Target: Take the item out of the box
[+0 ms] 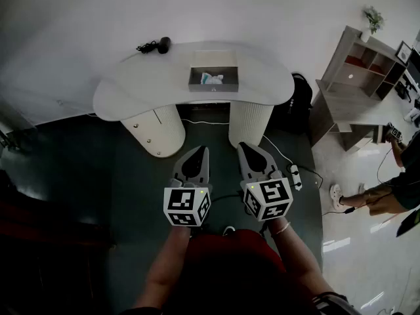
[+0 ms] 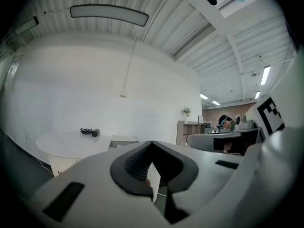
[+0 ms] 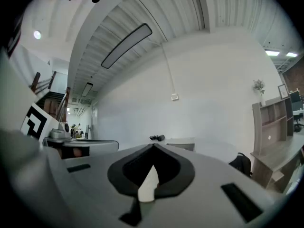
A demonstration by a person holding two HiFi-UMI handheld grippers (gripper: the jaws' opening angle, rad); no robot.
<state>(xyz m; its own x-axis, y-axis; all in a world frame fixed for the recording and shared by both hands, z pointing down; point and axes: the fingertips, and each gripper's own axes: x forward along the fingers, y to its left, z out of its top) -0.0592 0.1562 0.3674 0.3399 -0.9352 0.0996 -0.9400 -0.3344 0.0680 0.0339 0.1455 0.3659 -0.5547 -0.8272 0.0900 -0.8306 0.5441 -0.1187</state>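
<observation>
— Since the box (image 1: 213, 88) stands well apart from both grippers, how is the reach to be begun?

— The gap must be closed first. The box is seen open-topped at the middle of the table (image 1: 131, 90). The item (image 1: 211, 79), a pale crumpled thing with a touch of teal, lies inside it. Neither gripper is near it.

— And the jaws?

— The left gripper (image 1: 202, 151) is held with its jaws pressed together on nothing, and the right gripper (image 1: 244, 147) is likewise closed and empty. One pair should be spread before the box is entered, since little room is likely to be left between the walls.

— Which side is preferred?

— Either could be used, as the box sits roughly straight ahead. Both are held about level, so the chosen one would have to be tipped downward over the opening.

— What is to be guarded against?

— The item looks soft and light, so it is probably best pinched at a raised fold and lifted straight up, clear of the rim. The box may be dragged if a wall is caught, so it could be steadied with the other gripper. The cable (image 1: 156, 45) at the table's far edge is best left untouched.
</observation>
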